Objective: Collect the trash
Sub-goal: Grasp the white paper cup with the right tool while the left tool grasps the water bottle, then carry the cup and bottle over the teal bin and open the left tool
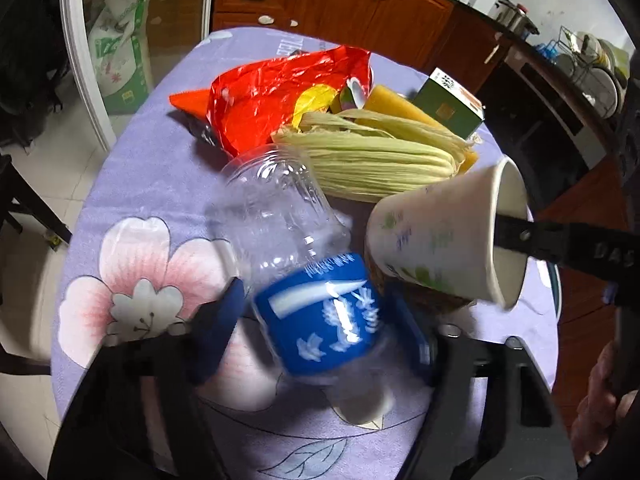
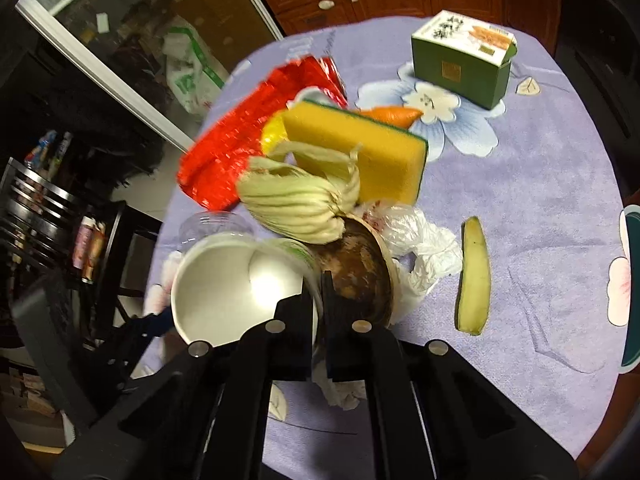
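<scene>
Counted, on the floral tablecloth (image 2: pixel 540 208): one clear plastic bottle (image 1: pixel 280 216) at 6 o'clock, one paper cup (image 1: pixel 436 240) at 4, one corn husk (image 1: pixel 368 160), one red wrapper (image 1: pixel 276 96) at 11, one sponge (image 2: pixel 360 148), one green box (image 2: pixel 460 60) at 1, one banana peel (image 2: pixel 474 276), one crumpled plastic bag (image 2: pixel 420 248), one carrot (image 2: pixel 394 115).

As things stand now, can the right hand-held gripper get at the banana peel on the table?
Probably not yet: the right hand-held gripper is shut on the paper cup. The banana peel itself lies uncovered on the tablecloth, nothing on it.
</scene>
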`<state>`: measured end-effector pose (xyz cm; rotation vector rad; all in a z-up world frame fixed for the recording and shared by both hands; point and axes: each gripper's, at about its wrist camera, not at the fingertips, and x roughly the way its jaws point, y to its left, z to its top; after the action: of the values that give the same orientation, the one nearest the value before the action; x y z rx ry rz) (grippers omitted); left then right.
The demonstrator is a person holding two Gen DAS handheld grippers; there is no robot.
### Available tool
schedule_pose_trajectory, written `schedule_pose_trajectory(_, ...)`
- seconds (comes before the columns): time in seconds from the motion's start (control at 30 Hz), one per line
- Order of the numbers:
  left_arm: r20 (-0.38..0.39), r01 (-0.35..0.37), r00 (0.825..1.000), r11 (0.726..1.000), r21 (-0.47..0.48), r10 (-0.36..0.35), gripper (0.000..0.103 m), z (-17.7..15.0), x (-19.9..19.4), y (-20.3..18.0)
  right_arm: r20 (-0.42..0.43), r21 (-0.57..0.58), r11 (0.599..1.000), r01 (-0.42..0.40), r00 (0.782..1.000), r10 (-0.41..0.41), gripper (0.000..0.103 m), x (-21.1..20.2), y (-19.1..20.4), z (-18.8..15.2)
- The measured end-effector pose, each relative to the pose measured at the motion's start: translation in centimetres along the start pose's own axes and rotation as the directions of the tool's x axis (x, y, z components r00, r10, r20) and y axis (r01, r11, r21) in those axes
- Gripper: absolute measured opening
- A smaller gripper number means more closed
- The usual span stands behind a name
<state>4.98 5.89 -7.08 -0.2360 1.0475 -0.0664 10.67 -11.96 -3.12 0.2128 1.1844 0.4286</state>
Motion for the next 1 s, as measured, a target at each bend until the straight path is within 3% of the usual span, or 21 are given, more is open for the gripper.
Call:
schedule_pose_trajectory(0.2,0.015,-0.038,0.999,0.999,0.016,0.038,0.068,-0.4,-0.9,0.0,0.042,0.015,0.998,-0.065,0.997,0.064,0.004,-2.4,-0.6,-0.1)
schedule_pose_trajectory(0.37,0.071,-0.041,0.997,0.998,0.049,0.037,0.068,0.1,-3.6,-0.7,0.112,0.052,0.995,-0.087,0.990,0.081,0.004,-5.8,-2.9,-0.3)
schedule_pose_trajectory(0.57,0.107,0.047,0.992,0.978,0.203,-0.070,0.068,1.9,-6.2,-6.1,0.235,0.150,0.986,-0.068,0.972,0.031,0.004,-10.9,-8.5,-1.1)
schedule_pose_trajectory(0.8,0.026,0.196,0.974,0.889,0.415,-0.227,0.068,2.9,-4.2,-17.5,0.340,0.324,0.946,0.008,0.932,-0.125,0.004,-16.8,-18.2,-4.2)
schedule_pose_trajectory(1.0,-0.088,0.266,0.962,0.804,0.531,-0.260,0.068,2.2,-0.1,-27.2,0.341,0.491,0.865,0.100,0.892,-0.297,0.004,-19.6,-27.7,-8.1)
